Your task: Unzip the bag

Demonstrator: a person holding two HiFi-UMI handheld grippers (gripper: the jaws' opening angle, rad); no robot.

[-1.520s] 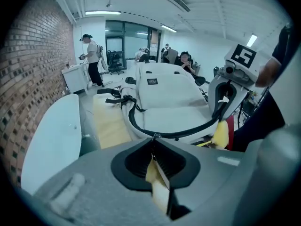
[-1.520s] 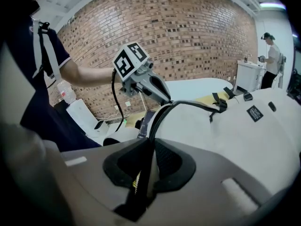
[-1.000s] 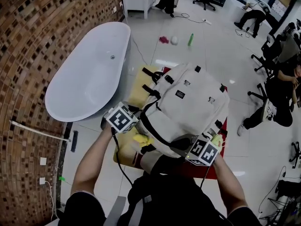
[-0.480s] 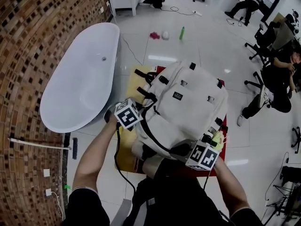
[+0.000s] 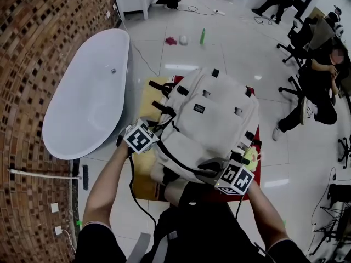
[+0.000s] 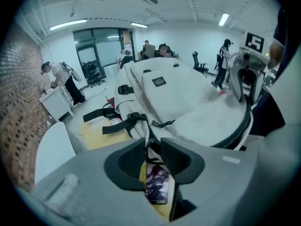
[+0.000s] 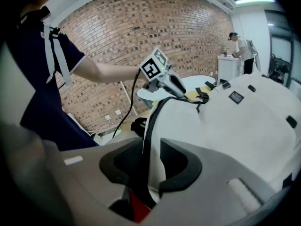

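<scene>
My left tool [image 6: 154, 149] is opening, its jaws spread around a thin black strap on the white bag [image 5: 214, 119]. My right tool [image 7: 151, 157] is opening too, with the bag's zipped edge between its jaws. The bag sits on yellow and red sheets [image 5: 143, 106] beside a white bathtub [image 5: 88, 103].

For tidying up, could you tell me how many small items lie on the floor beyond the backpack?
3: left to right, a pink item, a white ball and a green bottle; the backpack may hide others.
</scene>
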